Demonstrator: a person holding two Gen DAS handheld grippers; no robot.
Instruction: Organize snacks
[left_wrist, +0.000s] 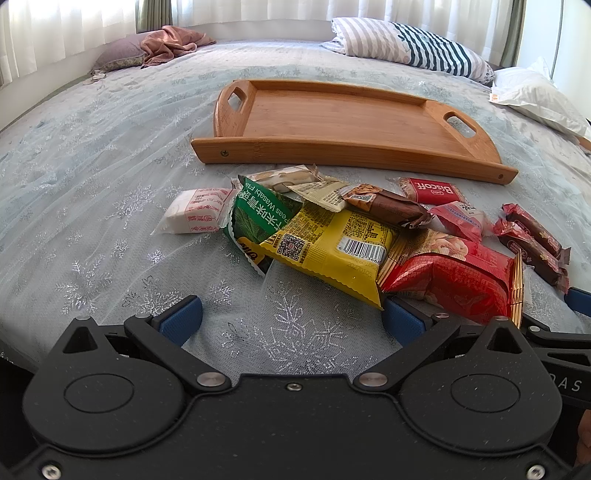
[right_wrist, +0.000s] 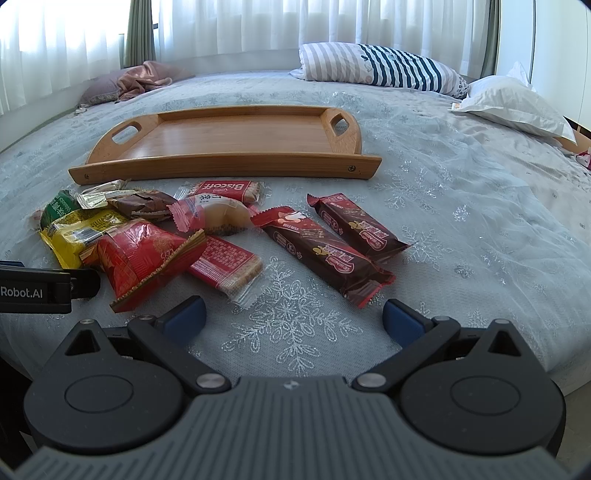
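On the bed cover (right_wrist: 461, 229) lies a wooden tray (right_wrist: 229, 162) with nothing in it. In front of it is a heap of snack packets: two brown bars (right_wrist: 328, 251) side by side, a Biscoff packet (right_wrist: 225, 189), a red bag (right_wrist: 144, 254). The right gripper (right_wrist: 293, 317) stands wide apart above bare cloth.
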